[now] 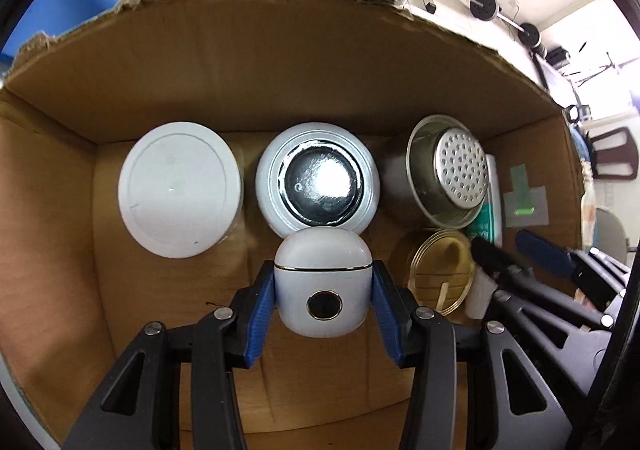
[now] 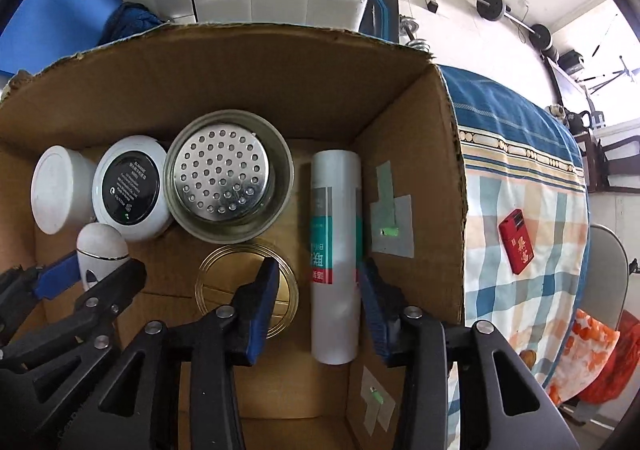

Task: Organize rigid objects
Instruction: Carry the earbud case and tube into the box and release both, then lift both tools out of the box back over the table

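Clamped between the blue pads of the left hand-held gripper is a small white egg-shaped case with gold trim, low inside the cardboard box. Right hand-held gripper is spread around a white tube lying along the box's right wall.

A cardboard box with torn upper edges rests on a bed covered by a blue-striped, checked cloth. On the cloth, right of the box and apart from it, lies a red packet. Orange-patterned fabric lies nearer, right.
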`<state>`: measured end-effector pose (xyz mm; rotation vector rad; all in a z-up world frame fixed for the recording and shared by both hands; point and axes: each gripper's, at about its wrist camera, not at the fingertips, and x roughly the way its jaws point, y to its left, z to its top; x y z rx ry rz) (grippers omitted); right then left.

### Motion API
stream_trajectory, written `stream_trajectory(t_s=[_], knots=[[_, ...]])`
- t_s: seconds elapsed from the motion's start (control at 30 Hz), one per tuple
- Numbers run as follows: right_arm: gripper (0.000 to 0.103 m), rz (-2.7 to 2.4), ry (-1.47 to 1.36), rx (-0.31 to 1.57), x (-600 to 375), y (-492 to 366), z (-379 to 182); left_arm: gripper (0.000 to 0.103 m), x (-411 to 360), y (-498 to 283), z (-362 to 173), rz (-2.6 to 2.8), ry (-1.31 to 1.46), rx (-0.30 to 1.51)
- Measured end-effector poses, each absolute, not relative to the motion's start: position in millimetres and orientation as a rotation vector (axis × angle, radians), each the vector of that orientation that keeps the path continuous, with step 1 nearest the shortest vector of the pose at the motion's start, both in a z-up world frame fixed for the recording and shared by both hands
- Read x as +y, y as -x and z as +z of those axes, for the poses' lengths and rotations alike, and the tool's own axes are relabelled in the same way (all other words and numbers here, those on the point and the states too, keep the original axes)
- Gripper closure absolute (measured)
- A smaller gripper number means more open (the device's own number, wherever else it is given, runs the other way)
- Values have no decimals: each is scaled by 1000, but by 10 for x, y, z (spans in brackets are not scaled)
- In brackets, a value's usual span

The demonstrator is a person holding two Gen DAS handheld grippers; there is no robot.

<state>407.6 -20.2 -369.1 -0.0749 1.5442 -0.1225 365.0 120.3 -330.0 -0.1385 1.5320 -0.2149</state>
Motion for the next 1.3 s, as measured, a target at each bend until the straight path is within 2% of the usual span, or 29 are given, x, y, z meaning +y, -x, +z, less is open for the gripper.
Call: stream_trajectory(t_s=[0.2, 0.27, 0.3, 0.4, 0.47, 0.6, 0.7, 0.77, 1.3], knots=[[46, -120, 48, 1564, -215, -4092, -3664, 58, 1326, -3706, -3307, -215, 203, 1589], [35, -108, 20, 1560, -256, -4079, -3626, 57, 1378, -3700, -3260, -198, 201, 1588], [34, -97, 0, 1561, -270, -4076, -3607, 56, 1404, -3694, -3223, -191, 196, 1584], [30, -70, -54, 1572, -335, -4045, -3570, 47, 1495, -3659, -3093, -166, 193, 1563], [25, -54, -79, 1571, -365, -4002, -3533, 34, 1568, -3621, -3002, -160, 198, 1540], [17, -23, -106, 1559, -360, -3911, -3413, 21, 1741, -3500, -2798, -117, 186, 1478], [1, 12, -118, 1548, -321, -3797, -3301, 11, 1877, -3367, -2677, -93, 178, 1438], [0, 41, -132, 1535, -298, -3684, -3220, 8, 1937, -3268, -2587, -81, 171, 1419], [0, 129, -133, 1413, -193, -2842, -2447, 8, 1569, -2608, -1775, -47, 70, 1246]])
